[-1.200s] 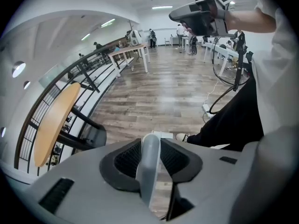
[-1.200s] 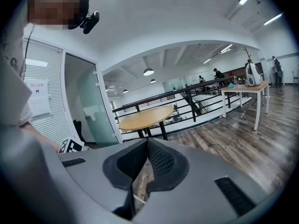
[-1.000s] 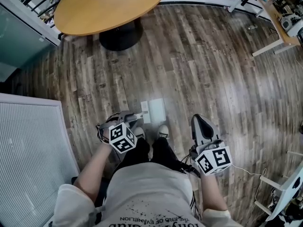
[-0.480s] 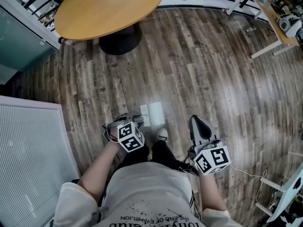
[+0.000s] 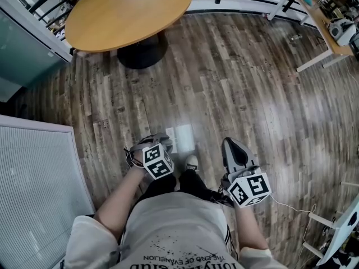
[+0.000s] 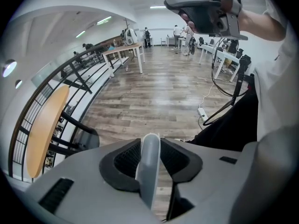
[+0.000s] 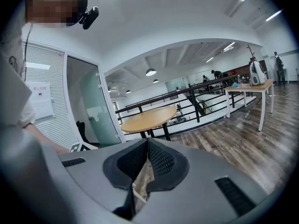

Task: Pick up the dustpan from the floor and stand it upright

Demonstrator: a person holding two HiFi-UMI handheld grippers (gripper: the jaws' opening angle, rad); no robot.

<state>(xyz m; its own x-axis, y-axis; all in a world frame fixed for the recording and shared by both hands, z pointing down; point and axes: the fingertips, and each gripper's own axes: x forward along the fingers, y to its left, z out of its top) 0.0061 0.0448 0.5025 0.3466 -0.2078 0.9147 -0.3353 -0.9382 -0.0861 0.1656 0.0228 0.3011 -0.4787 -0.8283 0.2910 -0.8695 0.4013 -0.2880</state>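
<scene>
Most of the job looks done. On the wood floor (image 5: 241,83), the dustpan (image 5: 182,134) seems to stand with its pale pan just ahead of the person's shoe (image 5: 192,161). Its grey handle (image 6: 148,171) rises beside that shoe into the left gripper (image 6: 150,143). What is left, probably, is steadying it and letting go. The left fingers (image 6: 122,160) sit partly apart, clamped on the handle. The right gripper (image 7: 147,143), on the shoe's other side, has its fingers (image 7: 162,160) pressed together, holding nothing.
</scene>
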